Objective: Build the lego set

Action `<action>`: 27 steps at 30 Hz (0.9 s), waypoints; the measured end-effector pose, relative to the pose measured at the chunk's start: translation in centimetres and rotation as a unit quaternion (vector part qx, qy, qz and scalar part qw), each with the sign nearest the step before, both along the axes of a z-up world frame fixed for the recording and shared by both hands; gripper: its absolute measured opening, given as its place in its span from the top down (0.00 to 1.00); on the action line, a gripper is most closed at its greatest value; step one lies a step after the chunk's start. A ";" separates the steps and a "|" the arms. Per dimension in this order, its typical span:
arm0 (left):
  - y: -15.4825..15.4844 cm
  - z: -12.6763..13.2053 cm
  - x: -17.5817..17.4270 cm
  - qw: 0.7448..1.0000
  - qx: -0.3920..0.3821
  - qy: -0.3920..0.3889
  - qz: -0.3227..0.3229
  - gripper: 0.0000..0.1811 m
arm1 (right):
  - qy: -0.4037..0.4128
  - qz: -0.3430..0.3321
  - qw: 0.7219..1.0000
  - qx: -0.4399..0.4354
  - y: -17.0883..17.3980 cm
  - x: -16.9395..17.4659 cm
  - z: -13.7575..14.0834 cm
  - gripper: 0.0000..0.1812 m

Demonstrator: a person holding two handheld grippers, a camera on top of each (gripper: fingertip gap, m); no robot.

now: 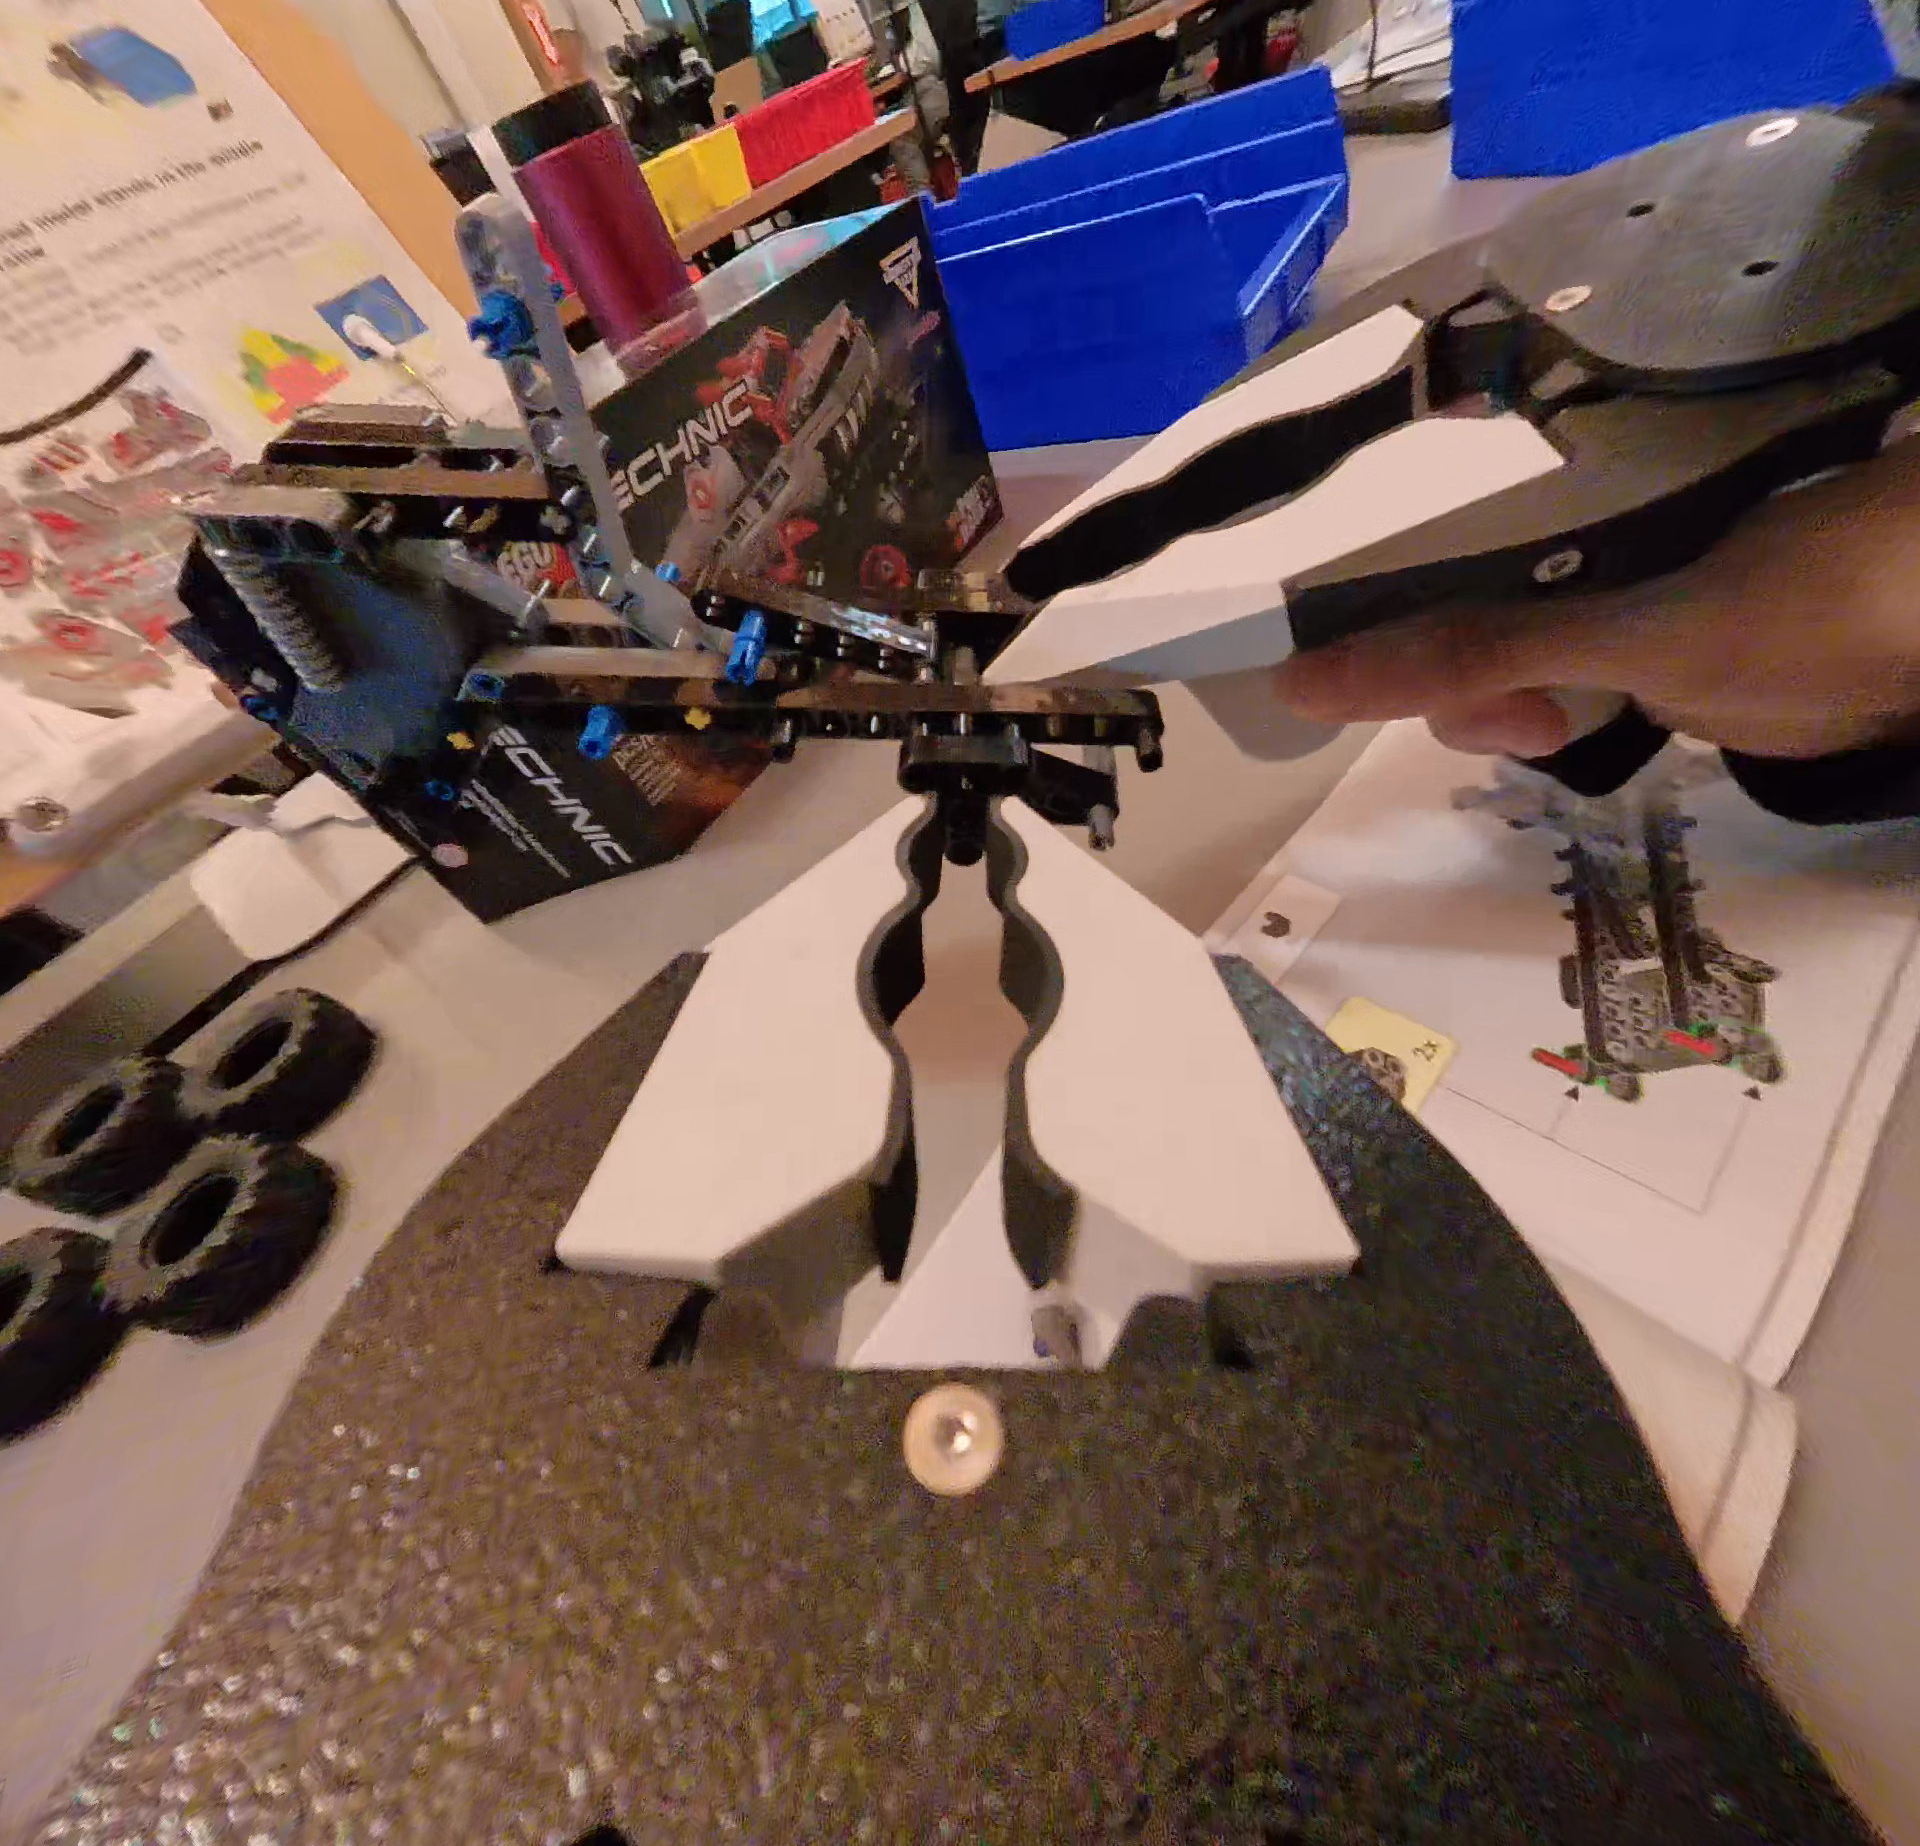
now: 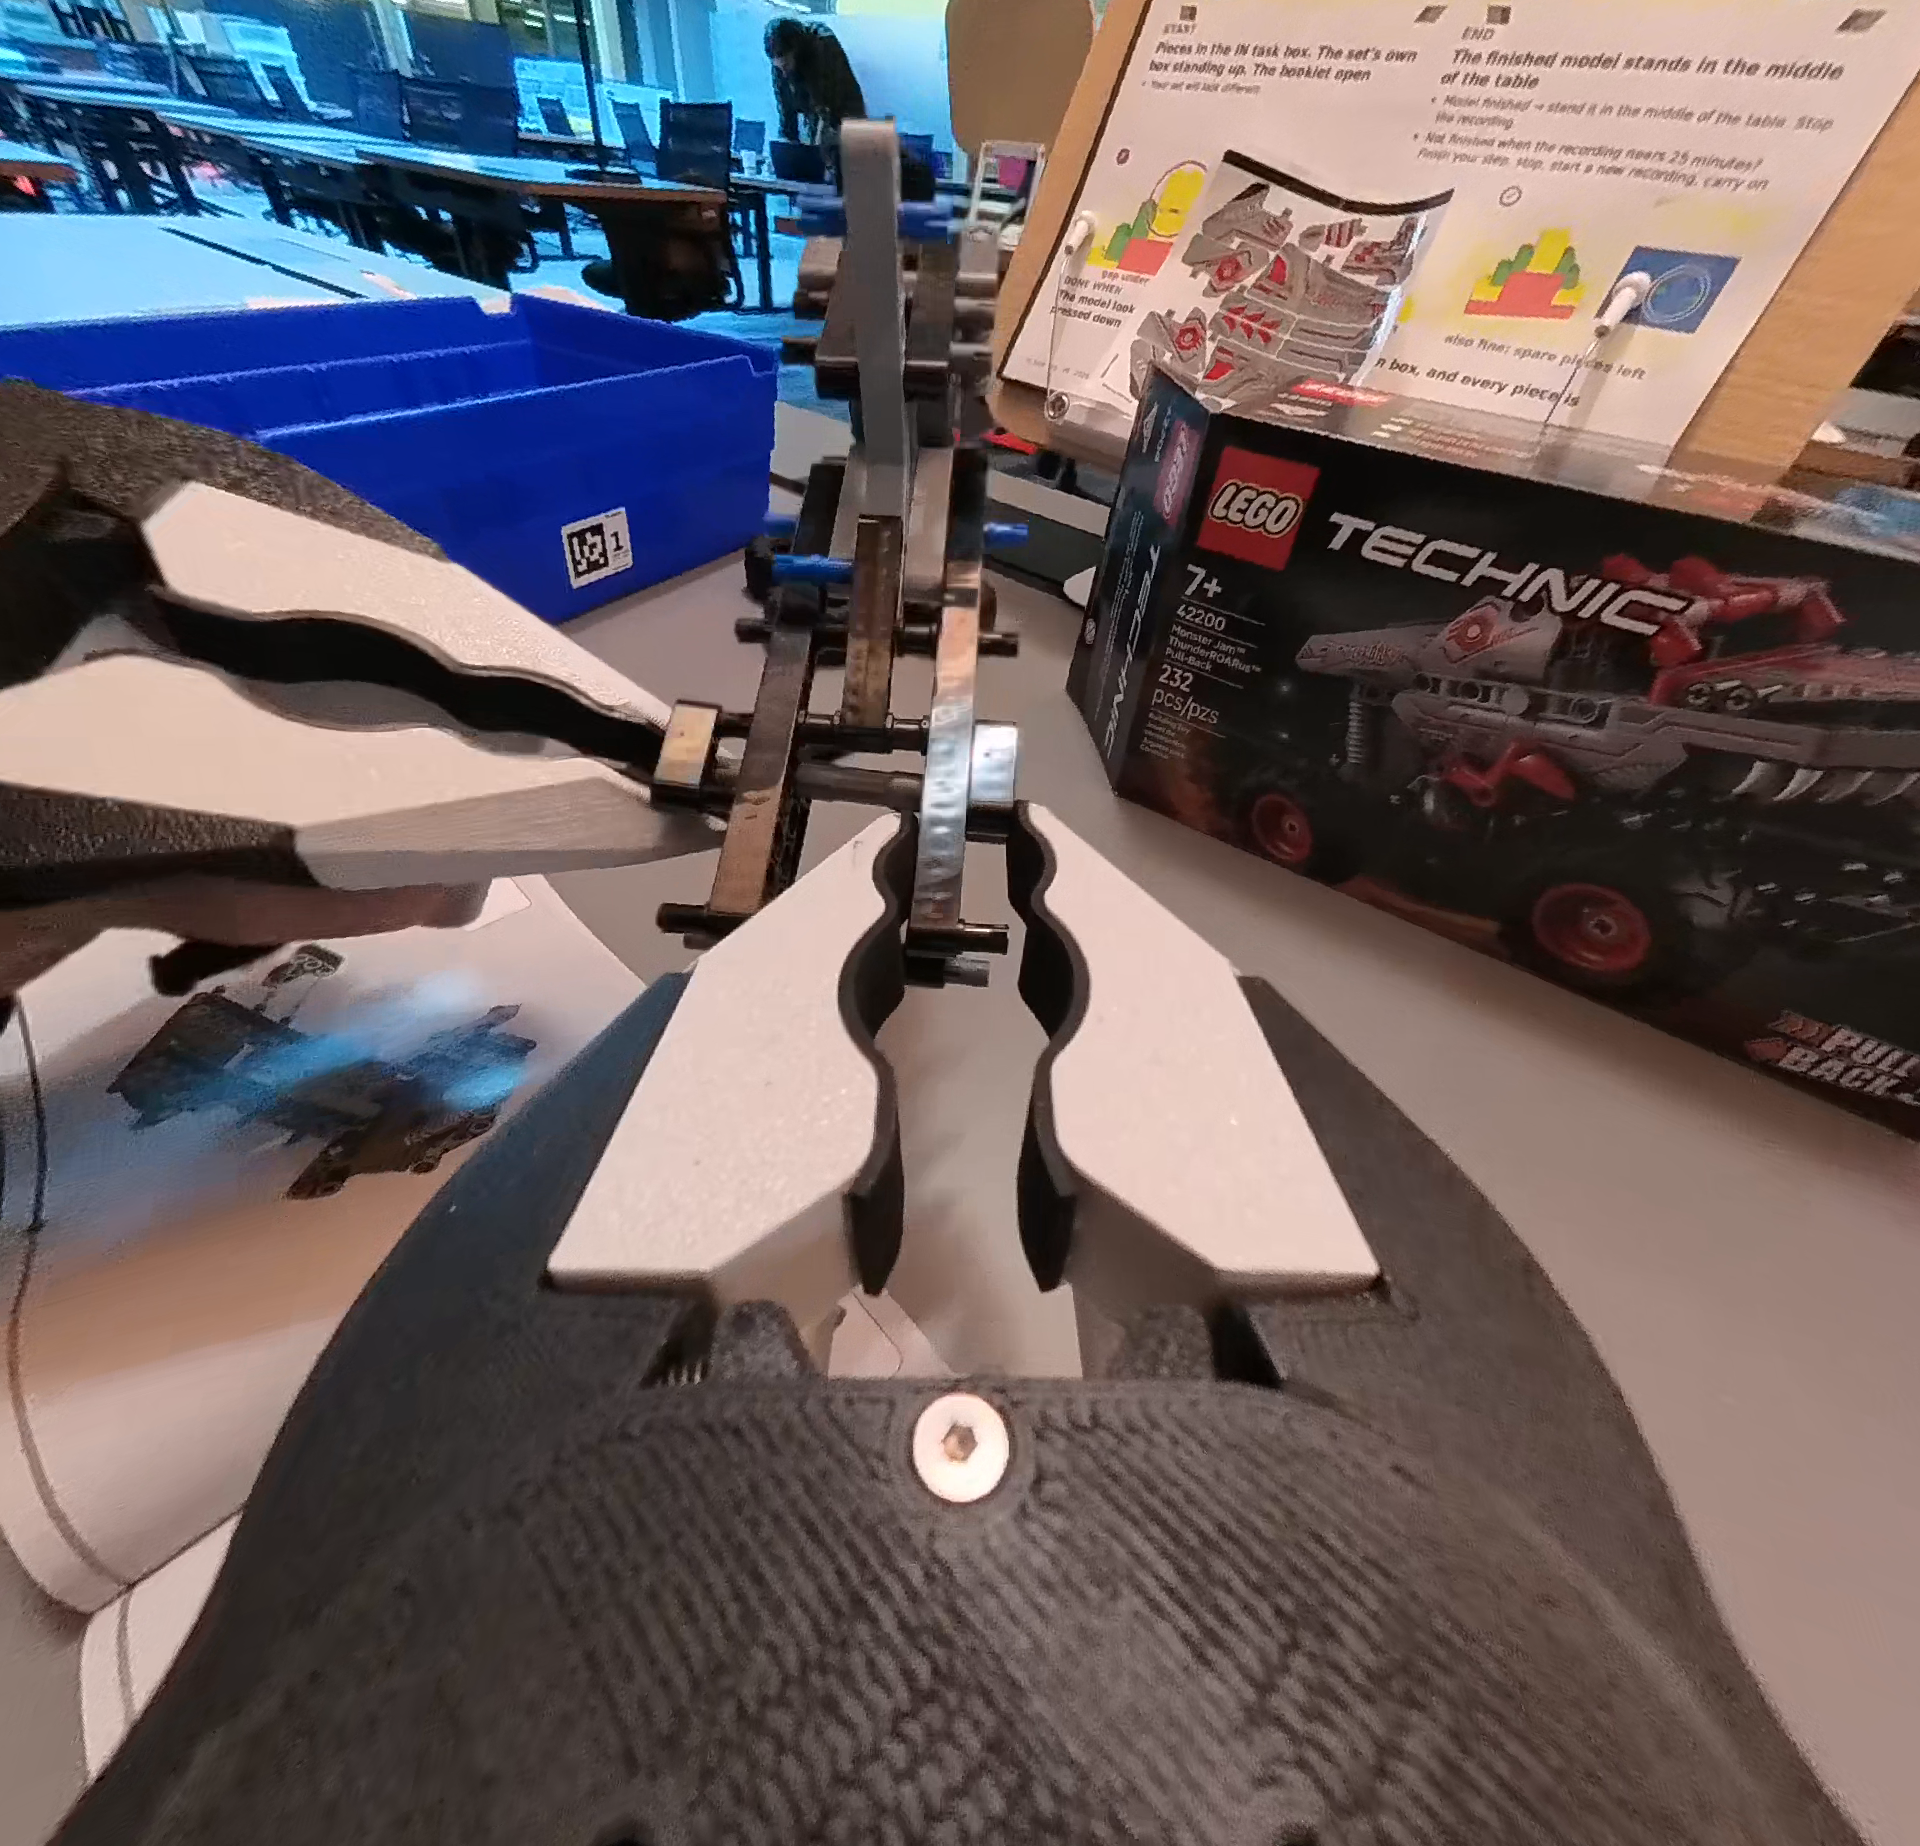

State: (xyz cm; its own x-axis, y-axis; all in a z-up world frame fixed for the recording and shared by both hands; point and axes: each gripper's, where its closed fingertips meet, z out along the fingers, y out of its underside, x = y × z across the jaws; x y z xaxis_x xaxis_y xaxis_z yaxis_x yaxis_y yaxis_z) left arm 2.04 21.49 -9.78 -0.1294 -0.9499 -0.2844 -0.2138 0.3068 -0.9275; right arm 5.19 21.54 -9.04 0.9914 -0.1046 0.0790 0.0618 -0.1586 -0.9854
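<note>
The half-built lego chassis [image 1: 644, 674], black and grey beams with blue pins, is held in the air between both grippers. My left gripper [image 1: 961, 830] is shut on a small black connector under the chassis's long black beam. It enters the right wrist view from the left [image 2: 675, 768], pinching that end piece. My right gripper [image 2: 961, 825] is shut on a black beam at the near end of the chassis [image 2: 883, 601]. In the left wrist view it comes in from the right [image 1: 1003, 622], held by a hand, with its tips on the chassis top.
The lego box [image 2: 1507, 705] stands on the table right of the chassis, also behind it [image 1: 790, 446]. Blue bins [image 1: 1122, 279] [image 2: 468, 414] stand behind. Several black tyres [image 1: 187, 1152] lie at left. The open instruction booklet [image 1: 1558, 1017] lies below. An instruction board [image 2: 1455, 186] and a maroon bottle [image 1: 603, 227] stand behind.
</note>
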 end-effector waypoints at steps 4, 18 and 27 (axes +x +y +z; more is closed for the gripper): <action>-0.1 0.2 -0.1 1.000 -0.003 -0.011 -0.021 0.97 | 0.019 0.003 1.000 0.002 0.1 -0.1 -0.1 0.92; 0.3 0.4 0.1 0.999 0.045 -0.011 -0.005 0.97 | 0.113 0.040 0.993 0.005 0.4 -0.2 -1.0 0.92; 0.4 -5.8 -2.3 0.979 0.000 0.200 -0.040 0.97 | 0.067 -0.014 0.997 -0.023 -0.2 2.3 -1.7 0.92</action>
State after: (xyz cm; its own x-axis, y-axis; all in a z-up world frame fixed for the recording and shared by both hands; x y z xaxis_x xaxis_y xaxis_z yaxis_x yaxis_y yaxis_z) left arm -0.27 21.91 -15.58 -0.3038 -0.9324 -0.1959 -0.5357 0.3372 -0.7741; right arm 7.47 21.38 -10.75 0.9901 -0.1318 -0.0480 -0.0744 -0.2029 -0.9764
